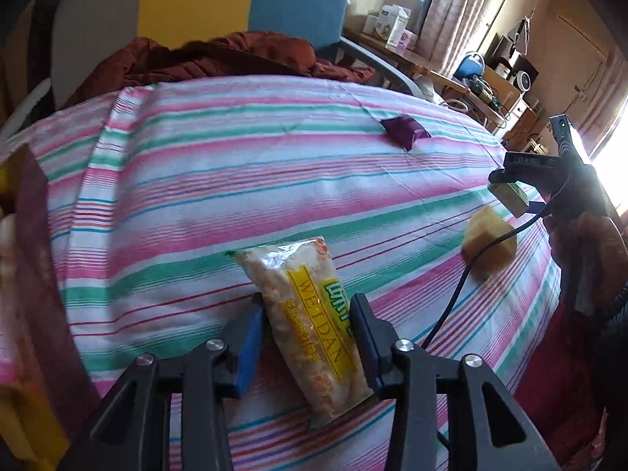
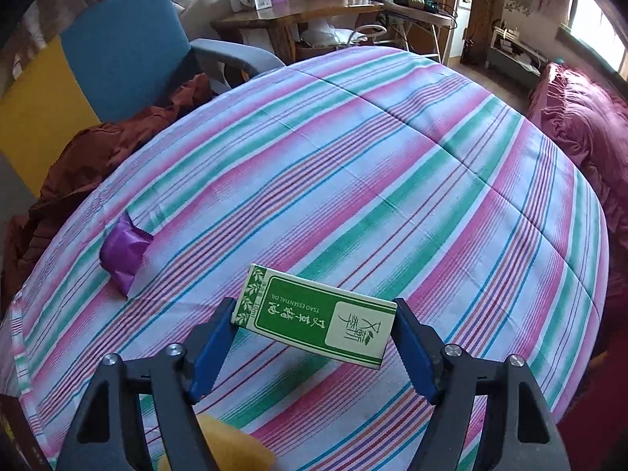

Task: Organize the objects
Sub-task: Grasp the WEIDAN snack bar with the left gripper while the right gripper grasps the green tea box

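Note:
My left gripper [image 1: 308, 320] is shut on a clear snack packet [image 1: 310, 318] with a yellow "WEIDAN" label, held over the striped cloth [image 1: 235, 165]. My right gripper [image 2: 314, 333] is shut on a green and white essential oil box [image 2: 318, 320], held above the cloth; it also shows in the left wrist view [image 1: 510, 192] at the right. A purple packet [image 1: 404, 131] lies on the cloth further back, and in the right wrist view [image 2: 123, 253] at the left. A yellow sponge-like block [image 1: 488, 245] lies under the right gripper.
A dark red box [image 1: 35, 274] stands at the left edge. A rust-coloured jacket [image 1: 219, 57] lies on a blue and yellow chair [image 2: 117, 47] behind the cloth. A cluttered wooden desk [image 2: 294, 11] and a maroon bed cover [image 2: 581, 125] are beyond.

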